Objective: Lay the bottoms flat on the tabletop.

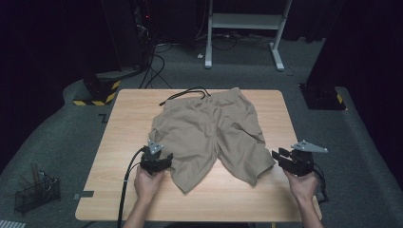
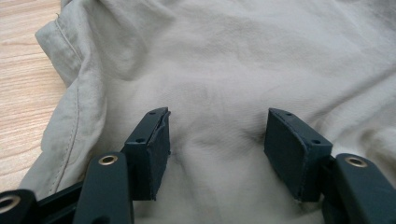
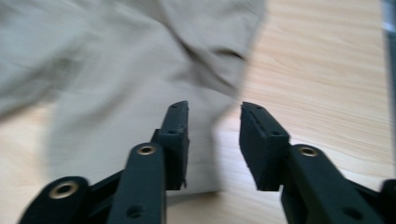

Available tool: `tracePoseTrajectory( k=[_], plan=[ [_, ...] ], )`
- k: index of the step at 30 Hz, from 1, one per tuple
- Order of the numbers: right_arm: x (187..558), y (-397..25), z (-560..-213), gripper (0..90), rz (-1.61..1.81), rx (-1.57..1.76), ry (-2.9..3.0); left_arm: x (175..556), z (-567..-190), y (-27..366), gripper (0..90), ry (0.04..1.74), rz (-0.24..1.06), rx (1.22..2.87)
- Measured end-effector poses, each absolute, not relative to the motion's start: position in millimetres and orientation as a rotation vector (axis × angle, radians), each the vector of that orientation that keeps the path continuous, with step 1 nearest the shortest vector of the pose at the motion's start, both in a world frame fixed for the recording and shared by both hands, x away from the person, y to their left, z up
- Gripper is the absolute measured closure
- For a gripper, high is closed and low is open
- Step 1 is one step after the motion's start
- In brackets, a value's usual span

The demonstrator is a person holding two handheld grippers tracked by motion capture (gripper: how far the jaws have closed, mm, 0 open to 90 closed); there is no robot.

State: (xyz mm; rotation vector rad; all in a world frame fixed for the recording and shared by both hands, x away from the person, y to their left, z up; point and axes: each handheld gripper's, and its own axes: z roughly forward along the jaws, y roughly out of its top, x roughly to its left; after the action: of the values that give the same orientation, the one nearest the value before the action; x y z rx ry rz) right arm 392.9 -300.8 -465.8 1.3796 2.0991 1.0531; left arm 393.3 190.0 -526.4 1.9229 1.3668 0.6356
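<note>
At the near edge of the worktop (image 1: pixel 114 190), the person's left hand (image 1: pixel 146 183) and right hand (image 1: pixel 302 185) come in from below, each holding a gripper.

The left gripper (image 1: pixel 159 161) sits at the near-left hem of the khaki shorts (image 1: pixel 209 133). In the left gripper view its fingers (image 2: pixel 154 149) are spread wide apart and released, with the cloth (image 2: pixel 233 84) lying between and beyond them; the tips appear to rest on the fabric, though actual contact cannot be confirmed from this angle. A stitched hem (image 2: pixel 63 51) runs along the left of that view, with bare wood beside it.

The right gripper (image 1: pixel 283 159) is held just beside the near-right leg of the shorts, close to the right edge of the worktop. In the right gripper view (noticeably blurred) its fingers (image 3: pixel 177 140) are parted and grasp nothing; the leg's corner (image 3: pixel 140 93) lies under and beyond the left one, bare wood under the other.

The shorts lie flat and rumpled on the middle of the worktop, legs toward the person and waistband at the far side. A black cord (image 1: pixel 185 94) lies at the far edge, near the waistband.

On the floor to the near left stands a black wire basket (image 1: pixel 35 190). Farther off, a white frame (image 1: pixel 244 28) stands on the grey floor.
</note>
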Motion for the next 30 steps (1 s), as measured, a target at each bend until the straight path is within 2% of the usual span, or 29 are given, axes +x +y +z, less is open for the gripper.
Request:
tracePoseTrajectory(
  k=[5,9,15,18,21,24,30],
  plan=[
    [420.2,-303.3,-493.1,81.1,0.934,1.448,2.161,393.3,-526.4,189.9,40.3,1.367,0.637,1.924],
    [417.9,-289.2,-497.9,87.9,0.955,1.375,2.235,393.3,-526.4,189.8,40.3,1.368,0.638,1.924],
    [407.5,-253.4,-483.9,87.7,1.057,1.219,2.355,393.4,-526.3,189.8,40.3,1.369,0.64,1.924],
    [413.3,-225.4,-490.5,85.8,1.003,1.147,2.447,393.4,-526.3,190.0,40.3,1.368,0.638,1.924],
    [418.9,-214.7,-496.6,83.8,1.001,1.148,2.467,393.4,-526.3,190.1,40.2,1.369,0.635,1.922],
    [416.6,-224.5,-488.5,80.0,1.054,1.188,2.396,393.4,-526.3,190.1,40.1,1.368,0.636,1.923],
    [417.4,-265.6,-470.9,79.5,1.001,1.325,2.215,393.4,-526.3,189.9,40.1,1.368,0.638,1.923]
  ],
)
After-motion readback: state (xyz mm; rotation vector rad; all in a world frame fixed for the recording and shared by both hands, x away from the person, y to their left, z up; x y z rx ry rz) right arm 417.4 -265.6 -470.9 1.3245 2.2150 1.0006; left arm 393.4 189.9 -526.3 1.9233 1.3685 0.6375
